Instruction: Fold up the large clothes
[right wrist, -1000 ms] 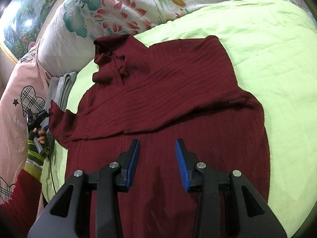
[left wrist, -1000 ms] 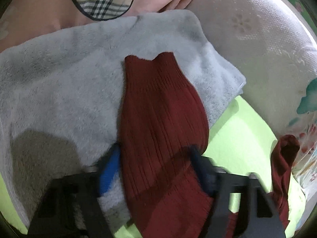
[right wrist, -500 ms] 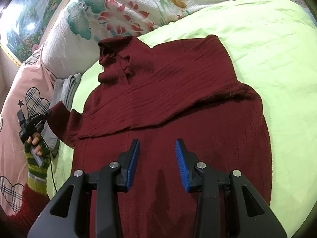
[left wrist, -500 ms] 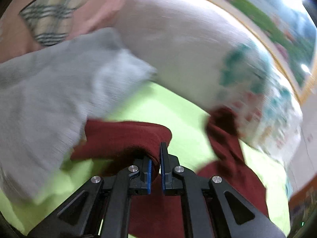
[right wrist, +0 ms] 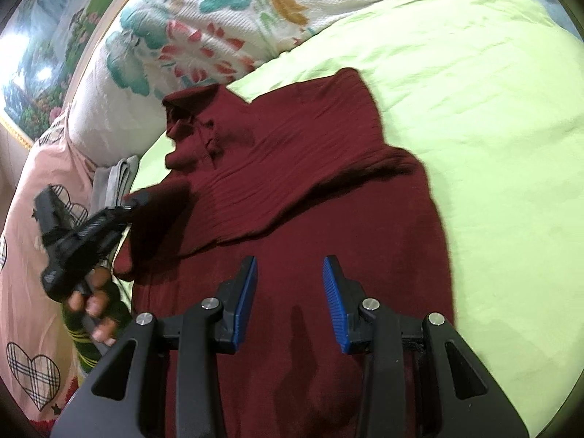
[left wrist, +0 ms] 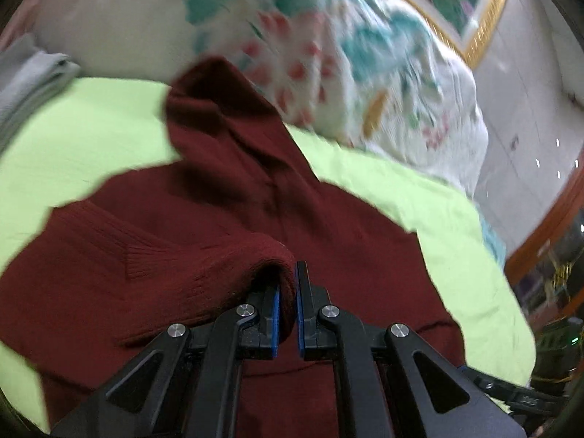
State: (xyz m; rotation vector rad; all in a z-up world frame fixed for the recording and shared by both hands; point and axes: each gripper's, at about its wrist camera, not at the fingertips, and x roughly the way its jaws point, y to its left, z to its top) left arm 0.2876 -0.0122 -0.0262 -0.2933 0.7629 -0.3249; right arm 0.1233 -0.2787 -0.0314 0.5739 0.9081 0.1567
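Our left gripper (left wrist: 286,303) pinches the maroon sweater's (right wrist: 310,189) sleeve cuff (left wrist: 270,259), frame centre; our right gripper (right wrist: 290,288) hangs open. The thin pinch could slip mid-fold.

My left gripper (left wrist: 287,308), jaws clamped on a sleeve cuff (left wrist: 270,255) of the maroon sweater (left wrist: 219,197), which lies on the green sheet (left wrist: 84,127). Far: floral quilt (left wrist: 365,54); far left: grey towel (left wrist: 25,76).

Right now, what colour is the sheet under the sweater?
Light green sheet, clearest in the right wrist view.
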